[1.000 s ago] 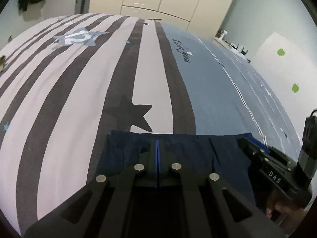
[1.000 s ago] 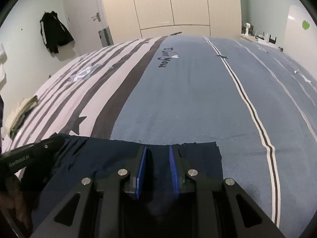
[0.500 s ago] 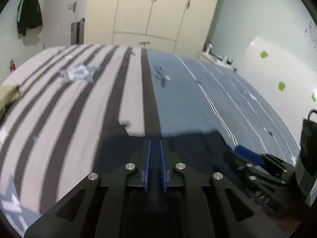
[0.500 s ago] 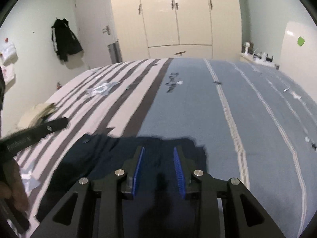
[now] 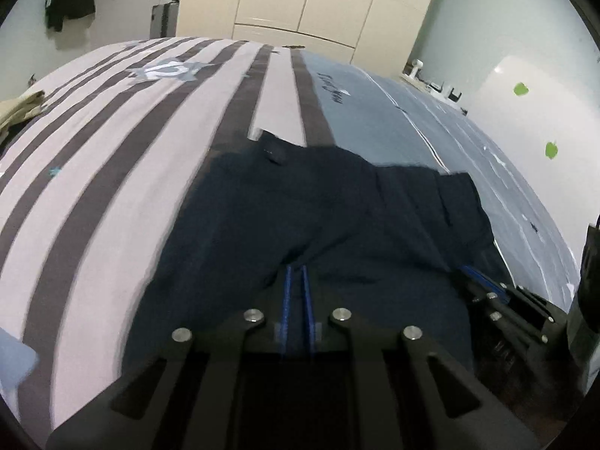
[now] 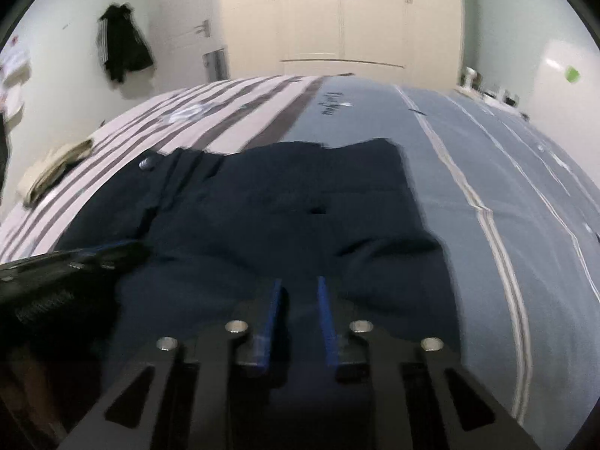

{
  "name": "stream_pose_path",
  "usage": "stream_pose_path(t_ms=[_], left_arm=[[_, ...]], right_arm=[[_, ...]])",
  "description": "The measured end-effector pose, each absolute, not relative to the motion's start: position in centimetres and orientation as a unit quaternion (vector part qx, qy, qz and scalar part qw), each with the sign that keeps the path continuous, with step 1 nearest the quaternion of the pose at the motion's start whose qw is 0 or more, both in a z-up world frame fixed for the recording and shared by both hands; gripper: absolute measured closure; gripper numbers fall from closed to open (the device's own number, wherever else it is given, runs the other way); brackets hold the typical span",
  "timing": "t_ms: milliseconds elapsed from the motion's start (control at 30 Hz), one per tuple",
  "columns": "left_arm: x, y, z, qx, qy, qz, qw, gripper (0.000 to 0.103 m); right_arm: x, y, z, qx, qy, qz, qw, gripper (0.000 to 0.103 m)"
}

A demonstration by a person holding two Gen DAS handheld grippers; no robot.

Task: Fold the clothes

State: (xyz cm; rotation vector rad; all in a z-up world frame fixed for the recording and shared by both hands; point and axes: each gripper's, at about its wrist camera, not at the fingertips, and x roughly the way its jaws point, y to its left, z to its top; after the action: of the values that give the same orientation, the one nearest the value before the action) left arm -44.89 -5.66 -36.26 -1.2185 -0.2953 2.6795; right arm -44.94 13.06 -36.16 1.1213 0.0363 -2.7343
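Garment (image 5: 318,225) spread on bed (image 5: 112,187); left tongs (image 5: 295,273) narrow, possibly pinching fabric; right tongs (image 6: 299,285) held apart.

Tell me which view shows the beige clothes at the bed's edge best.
The right wrist view: the beige clothes lie whole on the striped bedspread, left of the navy garment. The left wrist view catches only a cropped corner of them at its left rim.

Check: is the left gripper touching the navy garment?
Cannot tell. In the left wrist view the left gripper overlaps the navy garment, but no contact shows plainly.
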Motion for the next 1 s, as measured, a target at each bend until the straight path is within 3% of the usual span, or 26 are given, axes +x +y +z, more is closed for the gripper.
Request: stream_pose_path(t_ms=[33,200,300,367,400,600,700,833,1000], left_arm=[[-44.9,-6.0,-36.1,-0.412,-0.091,0.902,0.097,0.101],[-45.3,-6.8,-34.3,-0.414,-0.089,0.898,0.118,0.101],[-45.6,-6.4,-31.8,-0.384,-0.088,0.910,0.127,0.097],[-46.6,-5.9,-31.0,-0.372,-0.090,0.915,0.133,0.095],[-47.5,-5.6,-31.0,-0.370,-0.089,0.915,0.134,0.095],[-52.9,-5.0,-34.7,-0.395,-0.069,0.909,0.117,0.095],[-54.3,-7.4,-37.0,-0.410,-0.138,0.893,0.125,0.101],[-54.6,-8.8,-36.5,-0.408,-0.186,0.882,0.146,0.101],[-54.7,-8.9,-34.3,-0.408,-0.162,0.884,0.162,0.101]], right_arm=[[-45.1,13.8,-36.0,0.379,0.010,-0.921,0.088,0.103],[-45.7,15.1,-35.0,0.391,0.016,-0.914,0.110,0.103],[-45.8,16.3,-32.5,0.379,-0.002,-0.920,0.095,0.094],[-46.2,16.8,-31.1,0.363,-0.018,-0.926,0.097,0.071],[-46.6,16.7,-30.6,0.355,-0.026,-0.929,0.101,0.067],[-52.4,14.4,-33.0,0.358,-0.032,-0.925,0.121,0.066],[-55.2,14.7,-35.9,0.388,-0.051,-0.912,0.119,0.067],[-56.2,16.5,-36.1,0.387,-0.097,-0.909,0.118,0.068],[-56.7,16.9,-35.1,0.384,-0.075,-0.912,0.125,0.067]])
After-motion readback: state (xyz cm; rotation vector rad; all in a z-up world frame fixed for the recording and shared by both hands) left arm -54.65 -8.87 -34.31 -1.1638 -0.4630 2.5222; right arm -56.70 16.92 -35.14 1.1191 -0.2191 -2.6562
